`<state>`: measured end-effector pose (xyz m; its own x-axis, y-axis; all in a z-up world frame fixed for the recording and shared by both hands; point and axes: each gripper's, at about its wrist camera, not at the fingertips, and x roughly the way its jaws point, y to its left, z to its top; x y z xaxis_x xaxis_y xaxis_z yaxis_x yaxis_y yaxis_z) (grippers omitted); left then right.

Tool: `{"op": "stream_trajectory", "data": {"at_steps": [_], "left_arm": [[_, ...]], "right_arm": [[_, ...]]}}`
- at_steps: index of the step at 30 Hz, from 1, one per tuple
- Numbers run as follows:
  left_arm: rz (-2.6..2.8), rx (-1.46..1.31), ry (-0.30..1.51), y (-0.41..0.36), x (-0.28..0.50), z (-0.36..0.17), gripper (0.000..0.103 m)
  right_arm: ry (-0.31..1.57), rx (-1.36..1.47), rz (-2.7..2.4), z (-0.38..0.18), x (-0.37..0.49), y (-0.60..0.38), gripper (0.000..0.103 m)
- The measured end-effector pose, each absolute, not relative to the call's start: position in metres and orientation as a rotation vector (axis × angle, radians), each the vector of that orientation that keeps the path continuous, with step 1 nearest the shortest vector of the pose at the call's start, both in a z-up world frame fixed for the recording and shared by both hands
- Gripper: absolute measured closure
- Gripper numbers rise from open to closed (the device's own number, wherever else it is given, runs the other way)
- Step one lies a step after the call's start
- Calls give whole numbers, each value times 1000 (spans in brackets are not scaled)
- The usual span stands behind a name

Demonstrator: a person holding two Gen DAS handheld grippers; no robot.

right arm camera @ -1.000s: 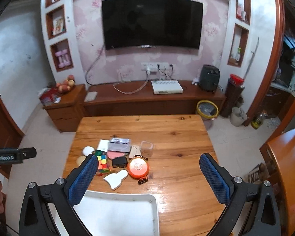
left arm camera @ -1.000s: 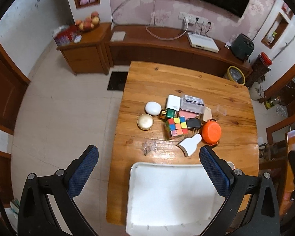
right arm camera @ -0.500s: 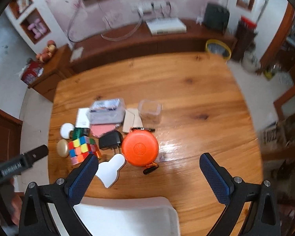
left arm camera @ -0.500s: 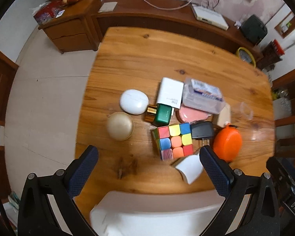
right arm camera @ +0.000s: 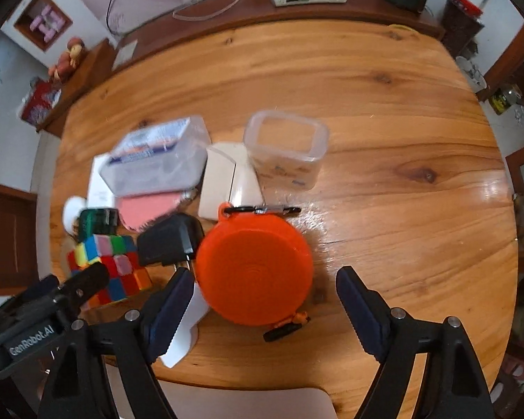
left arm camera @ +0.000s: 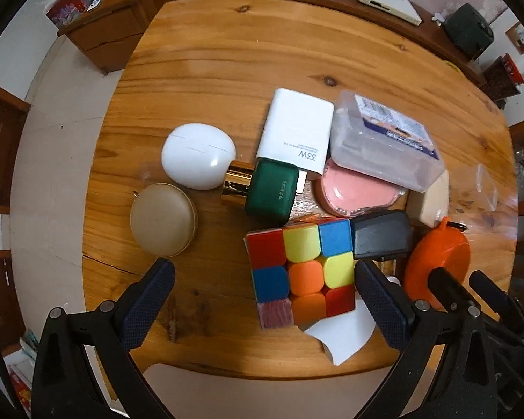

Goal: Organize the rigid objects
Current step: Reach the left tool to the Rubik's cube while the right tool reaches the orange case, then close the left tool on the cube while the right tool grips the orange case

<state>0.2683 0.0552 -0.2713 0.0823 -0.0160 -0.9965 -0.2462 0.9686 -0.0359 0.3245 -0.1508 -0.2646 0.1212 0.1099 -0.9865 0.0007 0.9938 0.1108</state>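
Writing reads "33W" on the white charger and "GenRobot.AI" on the left tongs; both tongs gape, released.

Wooden table: right half and far strip bare in right wrist view, wide passage there. Clutter packed centre-left: orange round case fills the span between the spread right gripper fingers, black plug and white scraper tight at its left. In left wrist view, cube sits by the right finger of the left gripper; bare wood lower centre-left, below beige round case.
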Motion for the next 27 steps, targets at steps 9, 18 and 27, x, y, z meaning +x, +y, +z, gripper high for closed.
{"op": "stream_trajectory", "data": {"at_steps": [9, 18, 27], "left_arm": [[223, -263, 1521, 65, 269, -282, 3], [236, -238, 1508, 61, 265, -284, 8], [214, -247, 1543, 58, 254, -303, 32]], "right_arm": [[1475, 125, 118, -280, 334, -151, 21], [1494, 104, 138, -292, 341, -147, 21], [1518, 84, 137, -302, 348, -139, 21]]}}
